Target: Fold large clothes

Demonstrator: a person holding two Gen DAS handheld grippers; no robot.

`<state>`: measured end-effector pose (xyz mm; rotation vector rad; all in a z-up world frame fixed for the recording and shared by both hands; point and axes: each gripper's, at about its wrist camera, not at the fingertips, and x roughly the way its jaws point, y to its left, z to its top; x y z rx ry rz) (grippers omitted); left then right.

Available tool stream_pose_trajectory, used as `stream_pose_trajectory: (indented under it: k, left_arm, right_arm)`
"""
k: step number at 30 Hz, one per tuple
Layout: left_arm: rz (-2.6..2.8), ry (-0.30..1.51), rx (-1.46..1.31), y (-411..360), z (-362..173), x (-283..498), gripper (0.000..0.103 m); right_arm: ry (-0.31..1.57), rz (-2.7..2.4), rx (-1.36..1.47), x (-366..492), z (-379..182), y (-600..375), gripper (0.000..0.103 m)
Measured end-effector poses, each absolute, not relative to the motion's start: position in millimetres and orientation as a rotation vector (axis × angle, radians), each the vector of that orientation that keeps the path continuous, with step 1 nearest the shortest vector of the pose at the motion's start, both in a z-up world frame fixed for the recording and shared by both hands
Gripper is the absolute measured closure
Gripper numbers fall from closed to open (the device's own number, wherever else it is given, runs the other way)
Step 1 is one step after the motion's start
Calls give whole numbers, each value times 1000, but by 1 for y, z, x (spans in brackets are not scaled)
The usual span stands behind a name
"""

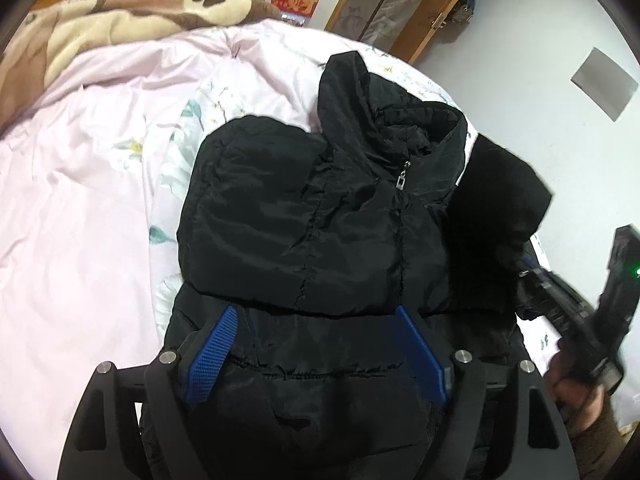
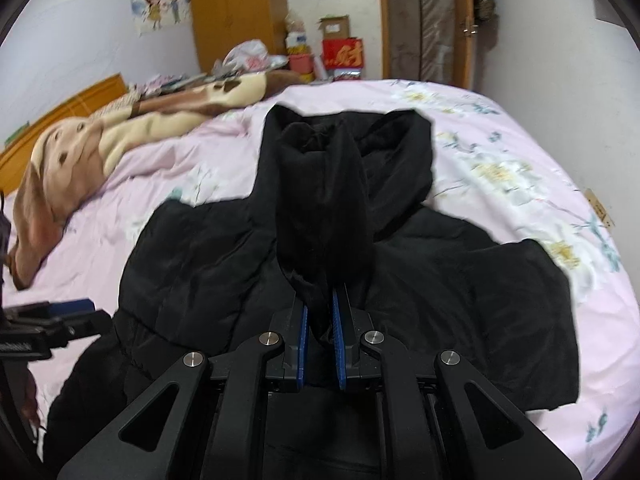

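Observation:
A black padded jacket [image 1: 320, 216] lies on the pink bed, zipped, collar far from me, one sleeve folded across its chest. My left gripper [image 1: 316, 316] is open, its blue pads just above the jacket's lower body, holding nothing. My right gripper [image 2: 320, 300] is shut on the jacket's other sleeve [image 2: 320, 200], which stands lifted above the jacket [image 2: 440, 280]. In the left wrist view the right gripper [image 1: 532, 272] shows at the right edge with the raised sleeve [image 1: 500, 192]. The left gripper shows at the left edge of the right wrist view [image 2: 72, 306].
A pink floral quilt [image 1: 80, 200] covers the bed. A brown and cream blanket [image 2: 120, 132] lies at the head end. Boxes and bags [image 2: 340, 52] stand beyond the bed by a wooden wardrobe [image 2: 236, 12]. The bed's right edge [image 1: 552, 320] runs beside the jacket.

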<state>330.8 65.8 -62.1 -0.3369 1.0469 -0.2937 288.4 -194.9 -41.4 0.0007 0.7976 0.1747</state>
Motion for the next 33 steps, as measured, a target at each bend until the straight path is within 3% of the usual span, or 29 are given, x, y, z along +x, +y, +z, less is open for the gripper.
stream_pose_trajectory:
  k: [6, 11, 13, 14, 15, 28, 29, 33]
  left_arm:
    - [-333, 1063, -423, 69, -66, 338, 22]
    - [-408, 1073, -467, 47, -63, 353, 22]
    - [-442, 1079, -483, 34, -63, 362, 22]
    - [-443, 1087, -471, 27, -63, 366, 22]
    - [-457, 1091, -464, 19, -63, 370, 22]
    - [-392, 1197, -395, -37, -93, 400, 23]
    - [-376, 1197, -382, -41, -93, 400, 25]
    - [-345, 1209, -352, -51, -94, 401, 74]
  right_arm:
    - [853, 194, -1, 296, -63, -182, 89]
    - [855, 252, 51, 287, -55, -190, 76]
    - [842, 277, 78, 279, -47, -197, 59]
    - [831, 298, 102, 274, -44, -203, 45]
    - [820, 306, 118, 269, -40, -209, 40]
    - [755, 164, 181, 222, -12, -294, 40]
    - [755, 151, 183, 220, -13, -298, 40]
    - [772, 122, 192, 220, -17, -307, 40]
